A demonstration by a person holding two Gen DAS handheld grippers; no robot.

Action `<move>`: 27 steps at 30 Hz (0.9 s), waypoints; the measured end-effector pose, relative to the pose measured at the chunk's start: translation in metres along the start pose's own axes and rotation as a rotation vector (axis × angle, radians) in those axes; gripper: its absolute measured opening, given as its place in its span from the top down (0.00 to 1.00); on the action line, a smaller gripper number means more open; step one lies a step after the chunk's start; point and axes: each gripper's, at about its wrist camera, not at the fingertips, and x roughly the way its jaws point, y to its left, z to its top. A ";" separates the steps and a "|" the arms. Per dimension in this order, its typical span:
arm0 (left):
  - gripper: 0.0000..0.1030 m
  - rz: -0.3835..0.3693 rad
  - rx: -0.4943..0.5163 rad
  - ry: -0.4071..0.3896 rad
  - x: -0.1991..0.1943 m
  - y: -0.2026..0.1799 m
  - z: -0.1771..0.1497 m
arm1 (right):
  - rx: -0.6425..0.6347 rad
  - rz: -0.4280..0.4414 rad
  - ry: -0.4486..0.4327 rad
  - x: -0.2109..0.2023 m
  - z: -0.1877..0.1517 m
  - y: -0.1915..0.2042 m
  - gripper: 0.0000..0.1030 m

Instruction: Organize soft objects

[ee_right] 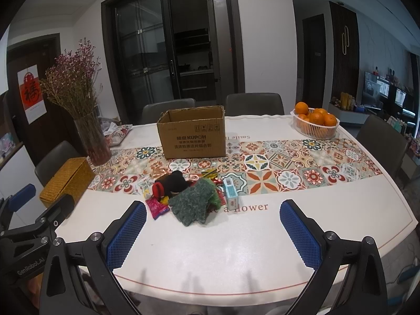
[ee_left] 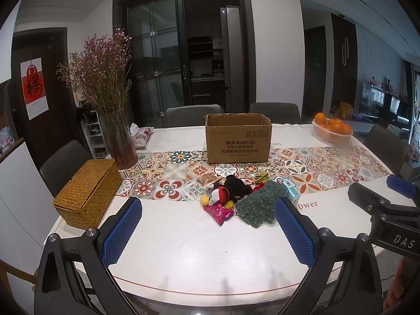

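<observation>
A small pile lies mid-table: a green knitted cloth [ee_left: 258, 206] [ee_right: 193, 204], a black and red mouse plush [ee_left: 231, 189] [ee_right: 172, 182], a pink packet [ee_left: 219, 212] [ee_right: 157, 208] and a light blue carton [ee_left: 291, 193] [ee_right: 231, 193]. An open cardboard box [ee_left: 237, 139] [ee_right: 193, 134] stands behind the pile. My left gripper [ee_left: 207, 228] is open and empty, short of the pile. My right gripper [ee_right: 212, 229] is open and empty, short of the pile and to its right; it also shows in the left wrist view [ee_left: 393, 199].
A woven lidded basket [ee_left: 86, 194] [ee_right: 67, 183] and a glass vase of dried flowers [ee_left: 115, 136] [ee_right: 92, 136] stand at the left. A white basket of oranges [ee_left: 332, 130] [ee_right: 315, 123] sits far right. Chairs ring the table [ee_left: 199, 246].
</observation>
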 end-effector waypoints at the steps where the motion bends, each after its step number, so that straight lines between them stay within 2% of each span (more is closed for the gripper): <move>1: 0.00 0.000 -0.001 0.000 0.000 0.000 0.000 | -0.001 0.001 0.001 0.000 0.000 0.000 0.00; 27: 0.00 -0.025 0.011 0.002 0.007 -0.006 0.002 | 0.005 -0.001 0.006 0.003 0.001 -0.004 0.00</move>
